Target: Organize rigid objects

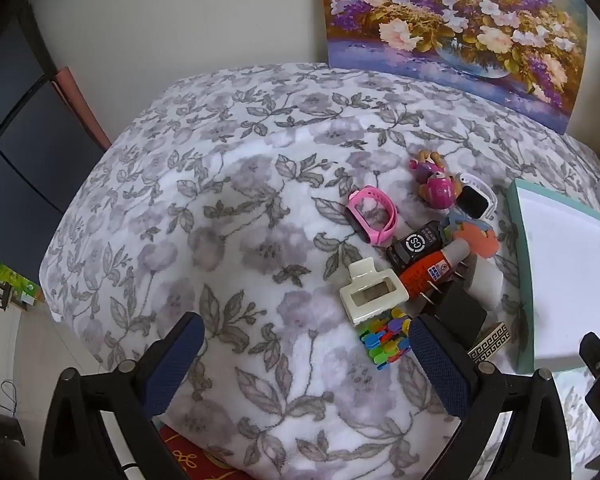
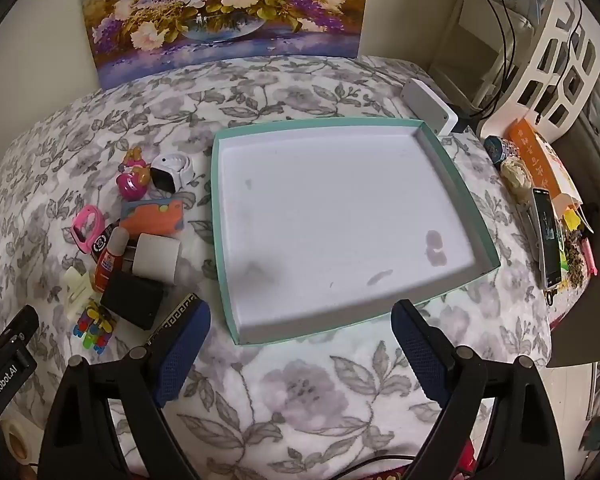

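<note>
A shallow teal box lid [image 2: 452, 168] with a white inside lies on the floral blanket, holding nothing. Left of it sits a heap of small things: a pink watch [image 1: 372, 214], a pink toy figure [image 1: 436, 184], a white watch [image 1: 476, 196], a black watch [image 1: 414, 246], an orange bottle [image 1: 432, 272], a cream hair claw [image 1: 374, 292], colourful clips [image 1: 386, 338] and a black box [image 2: 132, 300]. My left gripper [image 1: 304, 350] is open, its right finger beside the clips. My right gripper [image 2: 302, 344] is open over the lid's near edge.
A flower painting [image 2: 228, 12] leans on the back wall. At the right edge of the blanket lie a white device [image 2: 430, 106], a phone [image 2: 548, 236], an orange packet [image 2: 536, 152] and small clutter. A white lattice basket [image 2: 560, 56] stands beyond.
</note>
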Motion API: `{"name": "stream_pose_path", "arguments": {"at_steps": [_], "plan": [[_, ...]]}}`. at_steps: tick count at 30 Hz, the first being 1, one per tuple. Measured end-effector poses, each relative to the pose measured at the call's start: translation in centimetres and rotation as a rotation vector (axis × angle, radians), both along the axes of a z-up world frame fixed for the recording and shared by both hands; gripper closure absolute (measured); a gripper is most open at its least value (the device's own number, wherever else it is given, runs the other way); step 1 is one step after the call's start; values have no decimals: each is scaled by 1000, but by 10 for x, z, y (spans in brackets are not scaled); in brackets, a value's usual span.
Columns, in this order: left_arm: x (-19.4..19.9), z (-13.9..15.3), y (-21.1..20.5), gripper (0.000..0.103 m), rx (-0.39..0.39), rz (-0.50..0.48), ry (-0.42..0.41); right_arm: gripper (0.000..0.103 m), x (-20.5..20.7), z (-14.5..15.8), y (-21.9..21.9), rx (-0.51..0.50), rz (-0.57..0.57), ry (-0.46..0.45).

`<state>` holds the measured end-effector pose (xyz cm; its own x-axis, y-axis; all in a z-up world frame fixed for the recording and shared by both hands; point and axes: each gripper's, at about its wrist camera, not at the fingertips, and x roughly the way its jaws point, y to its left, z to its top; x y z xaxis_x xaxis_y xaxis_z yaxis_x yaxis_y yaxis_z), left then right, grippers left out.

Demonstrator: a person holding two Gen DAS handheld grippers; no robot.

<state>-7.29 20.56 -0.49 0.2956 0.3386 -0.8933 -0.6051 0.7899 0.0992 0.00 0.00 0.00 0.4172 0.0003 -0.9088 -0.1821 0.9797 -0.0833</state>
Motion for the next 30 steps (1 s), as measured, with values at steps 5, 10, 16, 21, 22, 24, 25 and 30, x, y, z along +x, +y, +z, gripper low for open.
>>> {"name": "stream_pose_path", "arguments": {"at_steps": [5, 10, 16, 21, 22, 24, 25, 30], "plan": [[0, 0, 0, 0, 1, 0, -1, 11, 0, 0, 0, 1, 1, 2], [-1, 0, 0, 0, -1, -2, -3, 11, 0, 0, 0, 3, 4, -3], [1, 1, -2, 0, -6, -4, -8, 11, -1, 2, 0, 4, 6, -6], [-2, 2, -1, 0, -11, -5, -16, 11, 0, 1, 0, 4, 5, -8], [-2, 2, -1, 0, -11, -5, -18, 11, 0, 1, 0, 5, 5, -7], [-1, 2, -1, 0, -13, -6, -20, 11, 0, 1, 0, 4, 5, -7], [-1, 2, -1, 0, -13, -7, -21, 11, 0, 1, 0, 4, 5, -7], [-1, 3, -2, 0, -15, -8, -23, 11, -2, 0, 1, -2, 8, -6]]}}
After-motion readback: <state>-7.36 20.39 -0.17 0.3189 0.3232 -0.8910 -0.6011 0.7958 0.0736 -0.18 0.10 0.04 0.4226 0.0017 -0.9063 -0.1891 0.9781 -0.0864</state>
